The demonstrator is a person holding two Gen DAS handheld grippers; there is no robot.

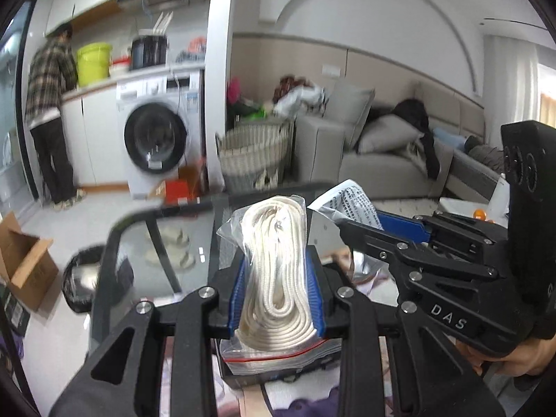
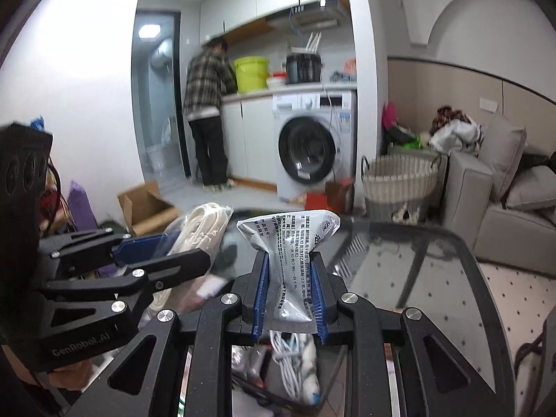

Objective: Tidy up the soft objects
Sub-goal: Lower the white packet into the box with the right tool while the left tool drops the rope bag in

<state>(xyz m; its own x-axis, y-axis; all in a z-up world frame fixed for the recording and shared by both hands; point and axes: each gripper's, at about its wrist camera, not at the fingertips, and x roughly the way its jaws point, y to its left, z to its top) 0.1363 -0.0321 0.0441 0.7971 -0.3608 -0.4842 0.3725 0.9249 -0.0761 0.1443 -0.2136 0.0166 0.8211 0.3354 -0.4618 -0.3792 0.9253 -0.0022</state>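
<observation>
My left gripper (image 1: pixel 278 299) is shut on a clear zip bag of white rope (image 1: pixel 278 260), held upright above the glass table (image 1: pixel 139 243). My right gripper (image 2: pixel 288 295) is shut on a silver foil packet with printed text (image 2: pixel 292 253), also held up. In the left wrist view the right gripper (image 1: pixel 358 226) shows at the right with the foil packet (image 1: pixel 351 201). In the right wrist view the left gripper (image 2: pixel 166 250) shows at the left with the rope bag (image 2: pixel 201 226).
A striped laundry basket (image 2: pixel 399 180) stands on the floor by a grey sofa (image 2: pixel 486 191). A washing machine (image 2: pixel 312 146) and a person in a plaid shirt (image 2: pixel 208 111) are behind. An open cardboard box (image 2: pixel 146 208) sits on the floor. Cables and loose items (image 2: pixel 295 365) lie below my right gripper.
</observation>
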